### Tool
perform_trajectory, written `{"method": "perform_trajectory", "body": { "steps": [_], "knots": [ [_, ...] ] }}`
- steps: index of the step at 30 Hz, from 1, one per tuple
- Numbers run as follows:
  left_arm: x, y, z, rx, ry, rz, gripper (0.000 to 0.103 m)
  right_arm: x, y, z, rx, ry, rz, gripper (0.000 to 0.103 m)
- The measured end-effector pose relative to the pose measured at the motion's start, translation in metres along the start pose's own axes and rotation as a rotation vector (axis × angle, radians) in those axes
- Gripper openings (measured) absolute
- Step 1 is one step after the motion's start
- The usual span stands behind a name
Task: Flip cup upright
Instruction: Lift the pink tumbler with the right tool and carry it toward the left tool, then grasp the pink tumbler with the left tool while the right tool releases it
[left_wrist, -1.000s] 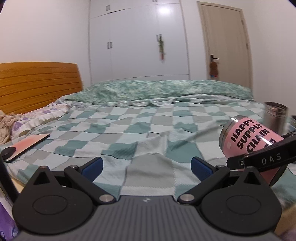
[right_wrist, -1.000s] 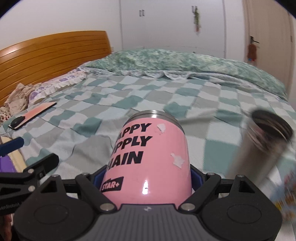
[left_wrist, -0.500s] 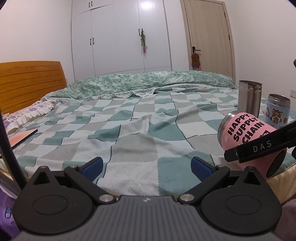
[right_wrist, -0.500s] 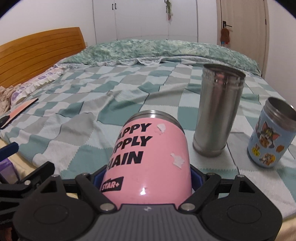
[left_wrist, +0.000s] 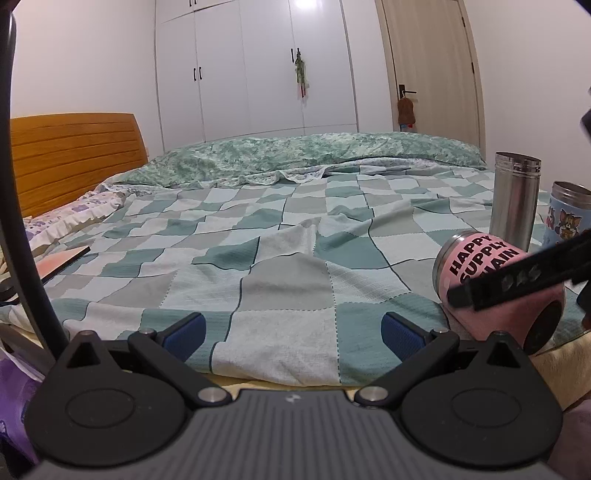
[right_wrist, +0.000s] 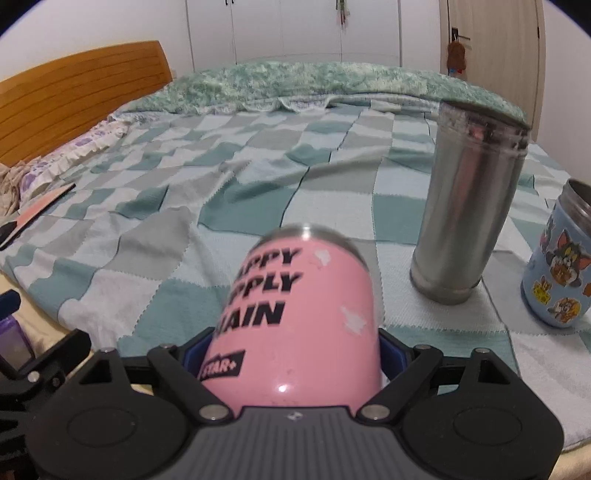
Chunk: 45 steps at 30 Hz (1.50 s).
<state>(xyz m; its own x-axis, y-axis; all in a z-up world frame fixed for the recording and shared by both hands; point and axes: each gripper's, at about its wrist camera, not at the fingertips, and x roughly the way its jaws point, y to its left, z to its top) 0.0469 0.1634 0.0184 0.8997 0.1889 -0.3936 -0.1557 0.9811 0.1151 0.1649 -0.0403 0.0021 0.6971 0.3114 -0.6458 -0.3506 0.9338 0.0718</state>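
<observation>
A pink cup (right_wrist: 299, 317) with black lettering lies on its side between the blue pads of my right gripper (right_wrist: 291, 352), which is shut on it, steel rim pointing away over the bed's near edge. In the left wrist view the same pink cup (left_wrist: 480, 266) shows at the right, crossed by a black finger of the right gripper. My left gripper (left_wrist: 291, 328) is open and empty, low over the near edge of the checked blanket (left_wrist: 280, 258).
A tall steel tumbler (right_wrist: 465, 206) stands upright just right of the pink cup, and a blue cartoon cup (right_wrist: 561, 266) stands further right. A pink book (right_wrist: 40, 206) lies at the left edge. A wooden headboard (right_wrist: 74, 96) and pillows are at the far left.
Both grippers have swung right along the bed. The steel tumbler and the blue cup have come into view and closer. The pink cup stays gripped and has sunk toward the blanket.
</observation>
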Motion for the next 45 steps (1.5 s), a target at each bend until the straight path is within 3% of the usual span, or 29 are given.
{"method": "perform_trajectory", "body": {
  "steps": [14, 24, 35, 45],
  "knots": [
    [-0.026, -0.037, 0.036, 0.052, -0.009, 0.051, 0.103, -0.080, -0.057, 0.008, -0.045, -0.209, 0.057, 0.103],
    [-0.032, -0.100, 0.067, 0.094, 0.002, 0.028, 0.103, -0.100, -0.124, -0.007, -0.071, -0.241, 0.046, 0.103],
    [-0.005, -0.163, 0.078, 0.103, 0.135, -0.055, 0.103, -0.099, -0.184, -0.031, -0.076, -0.249, 0.035, 0.103],
    [0.033, -0.172, 0.086, 0.036, 0.311, -0.088, 0.103, -0.092, -0.202, -0.033, -0.074, -0.258, 0.052, 0.103]
  ]
}}
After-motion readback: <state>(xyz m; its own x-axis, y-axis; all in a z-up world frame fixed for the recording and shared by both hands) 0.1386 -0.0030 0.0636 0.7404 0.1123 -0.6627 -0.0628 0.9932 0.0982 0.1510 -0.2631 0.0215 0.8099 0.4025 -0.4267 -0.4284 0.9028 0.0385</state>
